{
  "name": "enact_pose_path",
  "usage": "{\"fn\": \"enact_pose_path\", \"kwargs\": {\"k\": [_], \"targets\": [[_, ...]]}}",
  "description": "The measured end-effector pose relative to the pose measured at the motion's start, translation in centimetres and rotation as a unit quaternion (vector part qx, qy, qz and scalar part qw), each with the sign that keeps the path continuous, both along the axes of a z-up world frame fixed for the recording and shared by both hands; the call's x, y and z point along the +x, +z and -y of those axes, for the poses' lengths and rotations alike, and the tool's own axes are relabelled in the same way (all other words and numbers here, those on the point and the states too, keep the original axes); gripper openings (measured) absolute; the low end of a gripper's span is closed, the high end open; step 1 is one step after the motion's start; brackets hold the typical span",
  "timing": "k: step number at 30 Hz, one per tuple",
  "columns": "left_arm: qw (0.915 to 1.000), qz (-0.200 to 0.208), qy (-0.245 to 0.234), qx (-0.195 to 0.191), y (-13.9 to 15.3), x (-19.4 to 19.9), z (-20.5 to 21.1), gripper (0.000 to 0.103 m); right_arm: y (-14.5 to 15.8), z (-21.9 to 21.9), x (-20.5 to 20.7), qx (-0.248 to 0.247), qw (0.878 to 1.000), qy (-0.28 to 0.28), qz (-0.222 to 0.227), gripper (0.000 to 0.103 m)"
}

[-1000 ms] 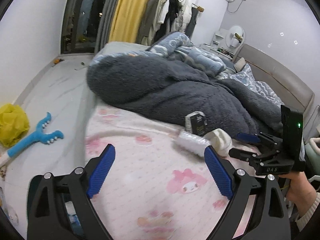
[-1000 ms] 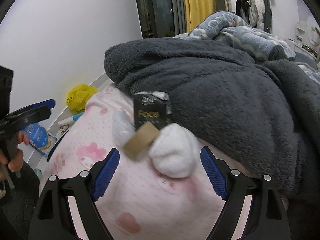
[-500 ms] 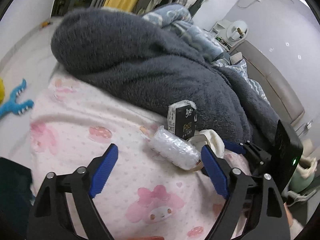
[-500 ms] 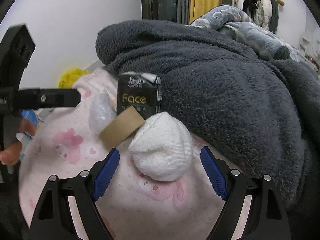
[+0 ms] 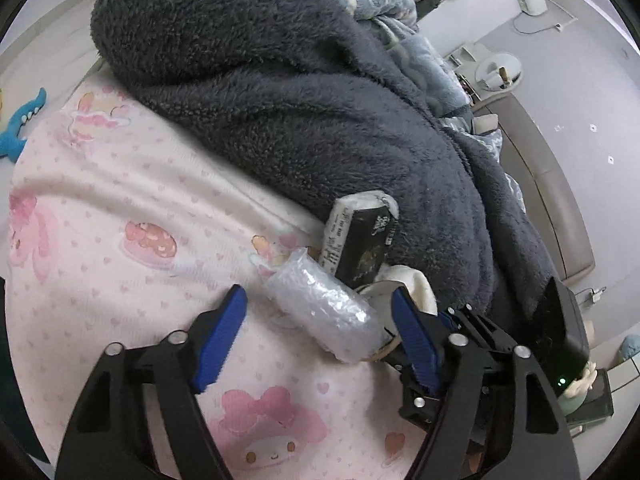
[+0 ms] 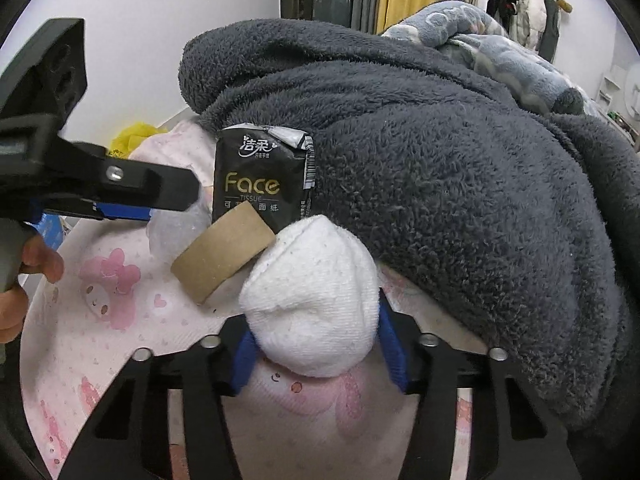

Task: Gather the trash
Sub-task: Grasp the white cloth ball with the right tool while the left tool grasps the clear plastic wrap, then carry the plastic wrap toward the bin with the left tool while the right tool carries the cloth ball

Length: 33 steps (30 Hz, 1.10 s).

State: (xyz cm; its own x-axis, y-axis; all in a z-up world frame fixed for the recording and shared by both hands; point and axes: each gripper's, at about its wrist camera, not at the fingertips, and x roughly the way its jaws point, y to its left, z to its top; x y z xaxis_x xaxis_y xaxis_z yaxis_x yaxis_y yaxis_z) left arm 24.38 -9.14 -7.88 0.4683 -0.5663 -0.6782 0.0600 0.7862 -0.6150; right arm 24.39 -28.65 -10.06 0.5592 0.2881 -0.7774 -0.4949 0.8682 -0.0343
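Note:
On the pink bed sheet lie a clear crumpled plastic wrap [image 5: 324, 304], a black tissue pack [image 5: 360, 240], a cardboard tape roll [image 6: 224, 254] and a white balled sock [image 6: 316, 300]. My left gripper [image 5: 320, 336] is open, its blue pads on either side of the plastic wrap. My right gripper [image 6: 316, 344] has its blue pads pressed on both sides of the white sock. The tissue pack [image 6: 260, 178] leans on the grey blanket. The left gripper also shows in the right wrist view [image 6: 120, 196], over the plastic wrap [image 6: 176, 228].
A thick grey fleece blanket [image 5: 304, 100] is piled just behind the items, with a blue patterned blanket [image 5: 404, 36] beyond. A blue toy [image 5: 20, 120] lies on the floor left of the bed. A yellow bag [image 6: 132, 136] sits on the floor.
Both grippers have moved forward to the items. The left gripper narrowed around the plastic wrap. The right gripper closed on the white sock.

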Motion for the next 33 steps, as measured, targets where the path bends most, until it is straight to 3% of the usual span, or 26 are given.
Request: {"fn": "enact_pose_path", "kwargs": {"k": [1, 3, 6, 15, 21, 28, 33], "targets": [[1.0000, -0.002, 0.002, -0.004, 0.0, 0.0, 0.1, 0.068, 0.1, 0.2, 0.0, 0.003, 1.000, -0.001, -0.001, 0.047], [0.9999, -0.005, 0.004, -0.011, -0.1, 0.0, 0.2, 0.053, 0.3, 0.6, 0.1, 0.015, 1.000, -0.004, -0.005, 0.046], [0.9999, -0.002, 0.010, -0.004, 0.1, -0.3, 0.3, 0.051, 0.8, 1.1, 0.1, 0.026, 1.000, -0.012, -0.004, 0.046], [0.9952, 0.063, 0.004, 0.076, 3.5, -1.7, 1.2, 0.050, 1.9, 1.5, -0.3, 0.054, 0.998, -0.018, -0.009, 0.046], [0.9832, 0.121, 0.000, 0.136, 5.8, -3.6, 1.7, 0.050, 3.2, 1.8, -0.8, 0.074, 0.997, -0.029, -0.018, 0.046], [0.9678, 0.166, 0.003, 0.190, 6.4, -6.0, 1.3, 0.050, 4.6, 1.3, -1.6, 0.086, 0.996, -0.026, -0.021, 0.046], [0.9623, 0.181, 0.018, 0.202, 6.6, -7.3, 0.3, 0.050, 5.7, 1.1, -2.7, 0.111, 0.993, -0.020, -0.030, 0.046]]}}
